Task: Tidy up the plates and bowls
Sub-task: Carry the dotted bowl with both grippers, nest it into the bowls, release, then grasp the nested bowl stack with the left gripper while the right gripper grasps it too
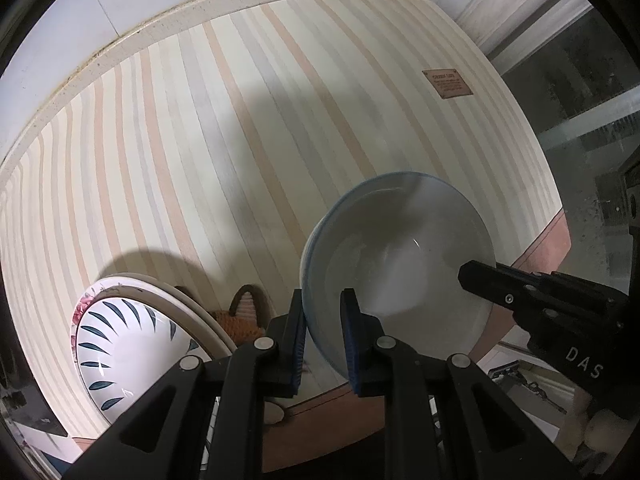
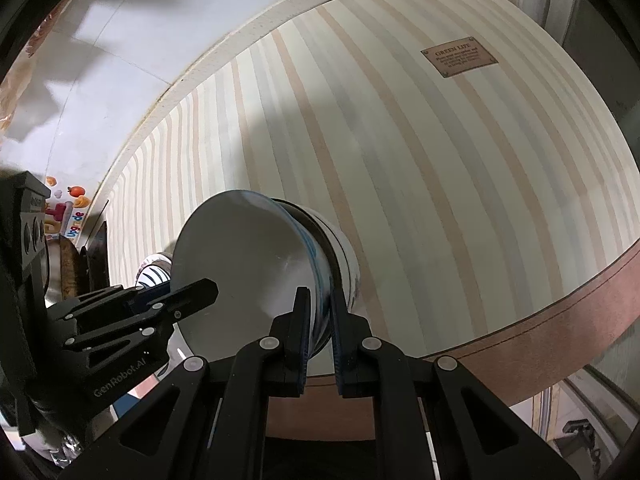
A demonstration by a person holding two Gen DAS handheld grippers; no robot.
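- Left gripper [image 1: 323,342] clamped on rim of white bowl [image 1: 400,256], one pad inside, one outside.
- Right gripper [image 2: 320,330] pinching opposite rim of same bowl — held tilted above striped table [image 1: 240,140].
- Leaf-patterned bowl [image 1: 120,348] on stacked plates [image 1: 208,320], just left.

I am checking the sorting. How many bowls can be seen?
2. A blue-rimmed bowl, gripped by the left gripper and right gripper; a leaf-patterned bowl on plates, lower left in the left view. Another may nest under the held one.
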